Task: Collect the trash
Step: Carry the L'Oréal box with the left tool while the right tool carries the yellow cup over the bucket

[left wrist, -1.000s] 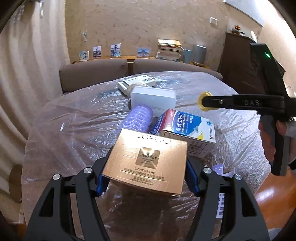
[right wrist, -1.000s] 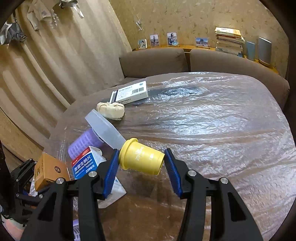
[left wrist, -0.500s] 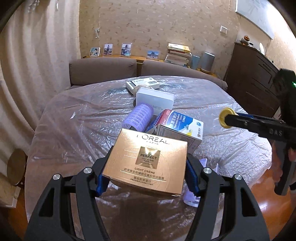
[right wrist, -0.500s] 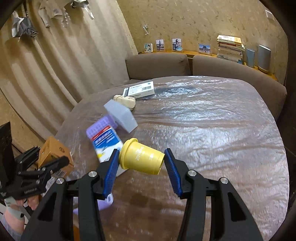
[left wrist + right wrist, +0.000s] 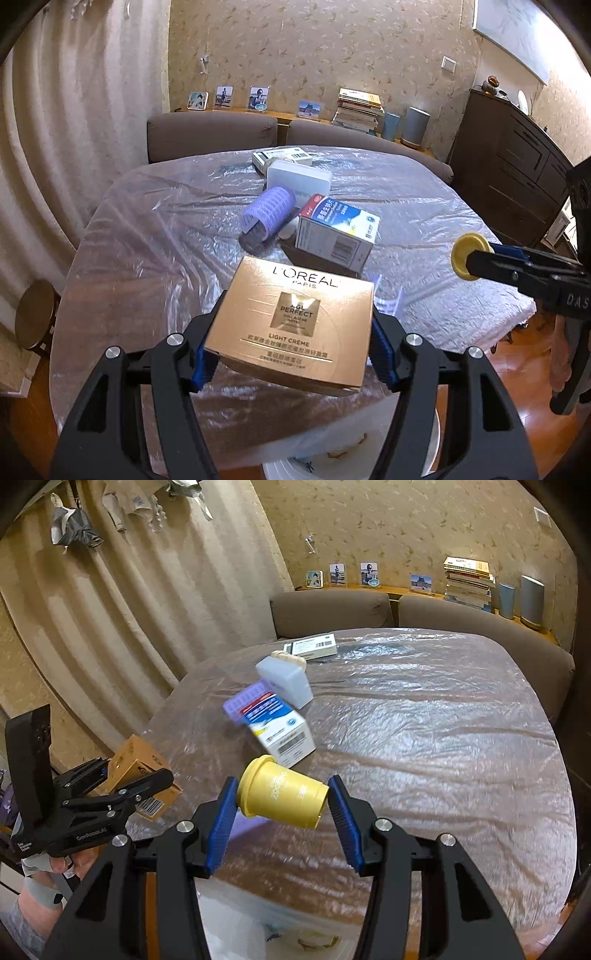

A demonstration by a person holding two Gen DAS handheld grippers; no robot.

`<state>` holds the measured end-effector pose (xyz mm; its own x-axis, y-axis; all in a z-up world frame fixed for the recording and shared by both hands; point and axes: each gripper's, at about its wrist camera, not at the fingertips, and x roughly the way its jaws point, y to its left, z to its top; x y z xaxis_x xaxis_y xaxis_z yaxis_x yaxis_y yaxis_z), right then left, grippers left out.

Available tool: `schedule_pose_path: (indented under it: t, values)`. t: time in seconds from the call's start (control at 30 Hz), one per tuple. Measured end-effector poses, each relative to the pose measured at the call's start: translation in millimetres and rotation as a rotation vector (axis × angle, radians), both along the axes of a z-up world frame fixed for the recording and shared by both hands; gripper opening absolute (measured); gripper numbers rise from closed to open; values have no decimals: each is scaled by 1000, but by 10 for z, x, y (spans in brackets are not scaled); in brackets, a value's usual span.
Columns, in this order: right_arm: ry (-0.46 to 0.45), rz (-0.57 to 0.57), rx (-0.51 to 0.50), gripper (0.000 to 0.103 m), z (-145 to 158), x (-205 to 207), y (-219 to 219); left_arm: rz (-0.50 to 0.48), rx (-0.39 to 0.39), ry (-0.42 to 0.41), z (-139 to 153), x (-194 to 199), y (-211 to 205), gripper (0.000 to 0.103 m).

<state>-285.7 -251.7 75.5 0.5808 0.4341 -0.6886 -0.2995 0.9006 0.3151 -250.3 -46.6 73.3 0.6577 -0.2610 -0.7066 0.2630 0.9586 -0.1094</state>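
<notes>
Two grippers are at work, each pinching one piece of trash. The left gripper [image 5: 290, 345] clamps its blue pads on the two sides of one gold L'Oréal box [image 5: 291, 325], held in the air above the near edge of the table [image 5: 147, 258]; from the right wrist view the same box [image 5: 142, 771] shows at the far left, lifted beside the table edge in that gripper [image 5: 122, 786]. The right gripper [image 5: 282, 805] squeezes one yellow cup [image 5: 282, 794], lying on its side between the pads with its flanged rim toward the left pad, over the near part of the table; in the left wrist view only the cup's rim [image 5: 466, 256] peeks past the black finger at the right. Five things remain on the plastic-covered table, clustered toward its left and far side: one blue-and-white medicine box [image 5: 336, 236] nearest, one purple hair roller [image 5: 266, 214] touching it on the left, one pale white case [image 5: 299, 179] just behind, one crumpled beige lump [image 5: 290, 659], and one flat white carton with a barcode [image 5: 314, 646] at the far edge. Below both grippers, at the bottom of each view, one white bin with a clear liner [image 5: 258, 930] stands beside the table's near edge. Behind the table stand two brown sofa backs [image 5: 212, 133], four small photos [image 5: 367, 572] and one stack of books [image 5: 356, 109]
</notes>
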Motion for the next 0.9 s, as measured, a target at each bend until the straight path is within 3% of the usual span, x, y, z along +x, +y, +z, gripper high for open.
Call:
schedule_pose_path:
  t: [0.37, 0.9]
  values:
    - [1, -4, 8, 49, 3, -369, -8, 65, 39, -4, 3, -282, 35, 66]
    - [30, 59, -17, 49, -99, -747, 93, 29, 120, -2, -58, -612, -123, 66]
